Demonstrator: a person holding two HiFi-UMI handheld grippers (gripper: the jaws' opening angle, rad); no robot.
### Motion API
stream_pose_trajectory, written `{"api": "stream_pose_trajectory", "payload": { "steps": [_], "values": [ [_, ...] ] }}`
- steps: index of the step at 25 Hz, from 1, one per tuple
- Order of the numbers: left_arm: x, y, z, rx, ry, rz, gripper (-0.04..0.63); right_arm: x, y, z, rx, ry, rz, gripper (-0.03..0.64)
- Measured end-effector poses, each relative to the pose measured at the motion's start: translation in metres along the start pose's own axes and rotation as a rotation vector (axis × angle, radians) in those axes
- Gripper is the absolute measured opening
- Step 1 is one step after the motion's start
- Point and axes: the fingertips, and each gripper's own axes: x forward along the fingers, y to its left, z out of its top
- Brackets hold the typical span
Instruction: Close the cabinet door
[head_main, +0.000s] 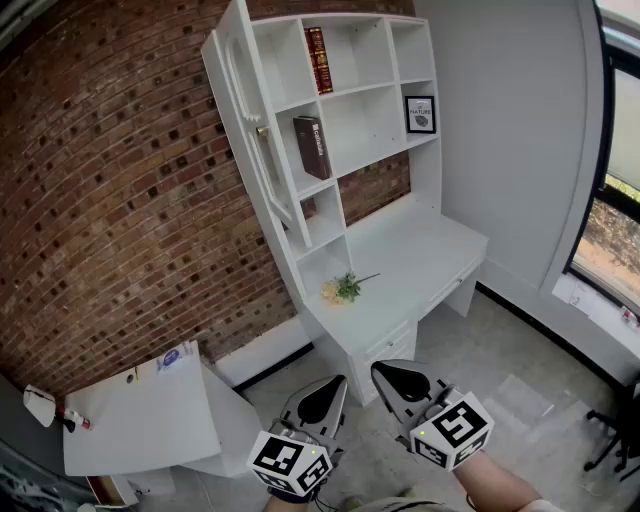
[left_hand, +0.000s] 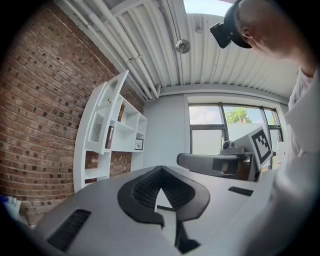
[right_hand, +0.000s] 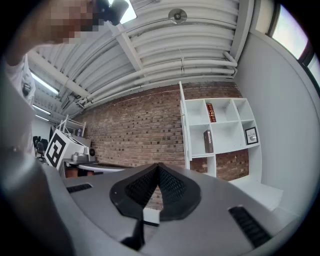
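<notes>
**Cabinet door (head_main: 250, 110) open, both tongs clenched**

The door stands out at an angle from the left side of the white shelf unit (head_main: 372, 120), which backs onto a brick wall (head_main: 110, 200). Books (head_main: 318, 58) stand on the shelves just beside it, and flowers (head_main: 342, 289) lie on the bench (head_main: 425, 250) below. Well apart from the door, the left tongs (head_main: 322, 392) and right tongs (head_main: 402, 380) sit side by side, each clenched on nothing.

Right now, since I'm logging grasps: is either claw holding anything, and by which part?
Nothing is held. The left claw and right claw are both shut and empty, apart from the open cabinet door.
</notes>
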Motion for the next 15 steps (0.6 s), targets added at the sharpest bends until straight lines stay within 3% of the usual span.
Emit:
{"api": "stream_pose_trajectory", "payload": {
  "steps": [15],
  "values": [
    [0.006, -0.019, 0.005, -0.001, -0.005, 0.035, 0.011, -0.022, -0.009, 0.006, 0.034, -0.034, 0.047, 0.018]
  ]
}}
